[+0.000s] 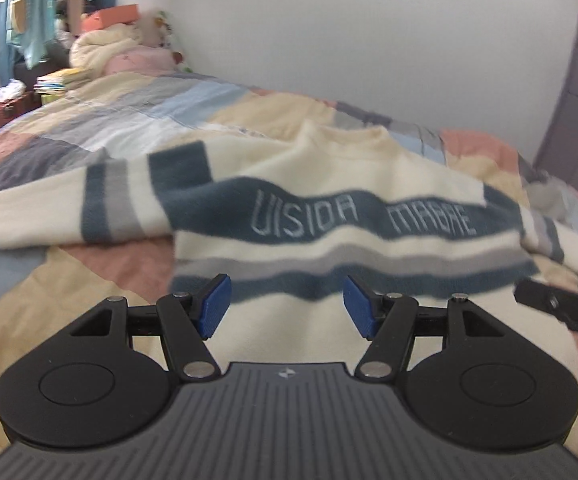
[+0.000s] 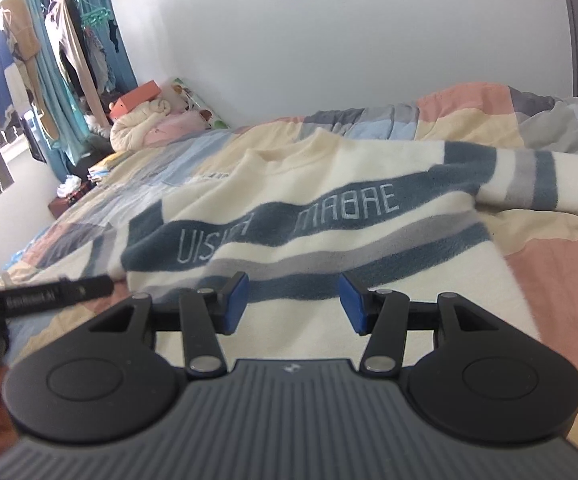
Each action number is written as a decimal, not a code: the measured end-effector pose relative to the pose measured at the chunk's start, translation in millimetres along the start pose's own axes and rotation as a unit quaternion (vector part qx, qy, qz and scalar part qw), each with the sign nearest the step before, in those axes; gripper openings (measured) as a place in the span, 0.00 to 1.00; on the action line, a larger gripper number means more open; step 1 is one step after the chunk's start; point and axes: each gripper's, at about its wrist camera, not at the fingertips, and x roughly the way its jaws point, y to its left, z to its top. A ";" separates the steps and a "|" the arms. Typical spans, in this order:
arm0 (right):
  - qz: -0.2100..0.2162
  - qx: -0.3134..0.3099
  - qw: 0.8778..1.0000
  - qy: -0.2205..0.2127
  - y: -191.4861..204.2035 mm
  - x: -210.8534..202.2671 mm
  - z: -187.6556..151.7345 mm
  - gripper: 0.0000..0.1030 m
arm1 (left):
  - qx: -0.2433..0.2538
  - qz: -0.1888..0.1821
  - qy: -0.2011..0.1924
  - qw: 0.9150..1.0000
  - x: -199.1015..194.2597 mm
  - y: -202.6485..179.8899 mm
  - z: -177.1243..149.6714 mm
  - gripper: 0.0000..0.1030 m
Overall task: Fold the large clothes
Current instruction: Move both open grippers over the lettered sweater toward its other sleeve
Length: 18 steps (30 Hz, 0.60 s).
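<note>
Currently cream sweater (image 1: 329, 184) with blue-grey stripes lies spread face up on patchwork bed quilt (image 1: 137, 116), collar at 12 o'clock. Left gripper (image 1: 287, 304) and right gripper (image 2: 293, 302) hover over hem, jaws apart, holding nothing.

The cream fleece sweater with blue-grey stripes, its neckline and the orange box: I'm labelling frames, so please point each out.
Cream fleece sweater with blue-grey stripes (image 1: 329, 216): left wrist view, lettered chest band.
Neckline (image 2: 285, 156): right wrist view, collar edge.
Orange box (image 2: 139, 98): right wrist view, its side face.
</note>
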 end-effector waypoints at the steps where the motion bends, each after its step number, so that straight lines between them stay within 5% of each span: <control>1: -0.002 0.001 1.000 0.004 -0.4 3.5 0.0 0.51 | 0.003 -0.005 0.000 1.000 2.9 -0.6 -1.3 0.66; 12: -0.009 0.009 0.999 0.030 0.4 38.8 -0.4 0.51 | 0.052 -0.005 0.011 0.999 39.2 8.7 -20.9 0.66; 18: -0.032 0.008 0.997 0.064 -3.9 72.7 -4.0 0.51 | 0.023 -0.011 0.066 0.997 64.9 20.9 -28.8 0.66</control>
